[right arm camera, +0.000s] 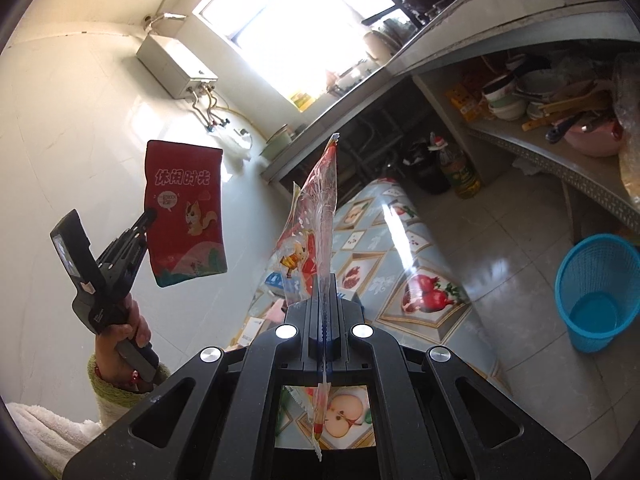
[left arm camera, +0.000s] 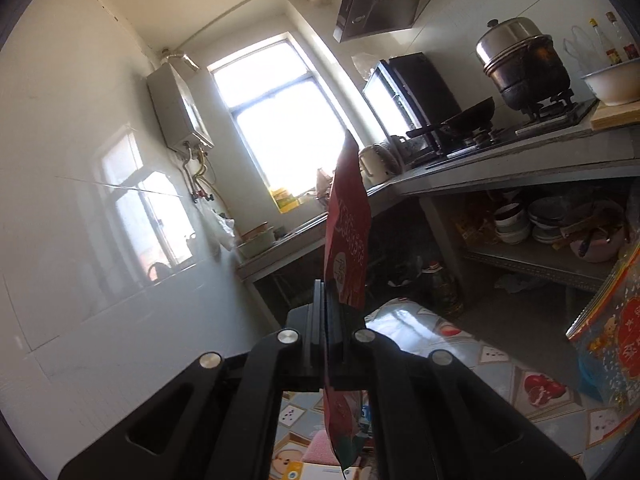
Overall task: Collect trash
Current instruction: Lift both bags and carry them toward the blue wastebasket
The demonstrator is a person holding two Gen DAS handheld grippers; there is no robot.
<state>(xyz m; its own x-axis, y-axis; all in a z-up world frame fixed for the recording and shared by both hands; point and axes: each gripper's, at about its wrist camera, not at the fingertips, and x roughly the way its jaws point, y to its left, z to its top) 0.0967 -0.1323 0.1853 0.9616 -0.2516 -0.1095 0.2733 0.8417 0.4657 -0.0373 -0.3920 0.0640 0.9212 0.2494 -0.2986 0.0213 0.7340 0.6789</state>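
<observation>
My left gripper (left arm camera: 326, 286) is shut on a red snack bag (left arm camera: 347, 224), held edge-on and raised in the air. The right wrist view shows that gripper (right arm camera: 150, 212) at the left, pinching the red snack bag (right arm camera: 186, 216) by its left edge; the bag has white characters and a cartoon squirrel. My right gripper (right arm camera: 326, 280) is shut on a clear plastic wrapper (right arm camera: 318, 208) with red and yellow print, held upright. That wrapper also shows in the left wrist view (left arm camera: 612, 344) at the right edge. A blue mesh waste basket (right arm camera: 596, 292) stands on the floor at right.
A table with a fruit-pattern cloth (right arm camera: 400, 256) lies below both grippers, with small boxes and papers on it. A kitchen counter (left arm camera: 520, 168) carries a stove and pots. Shelves below hold bowls (right arm camera: 508, 100). An oil bottle (right arm camera: 460, 172) stands on the floor.
</observation>
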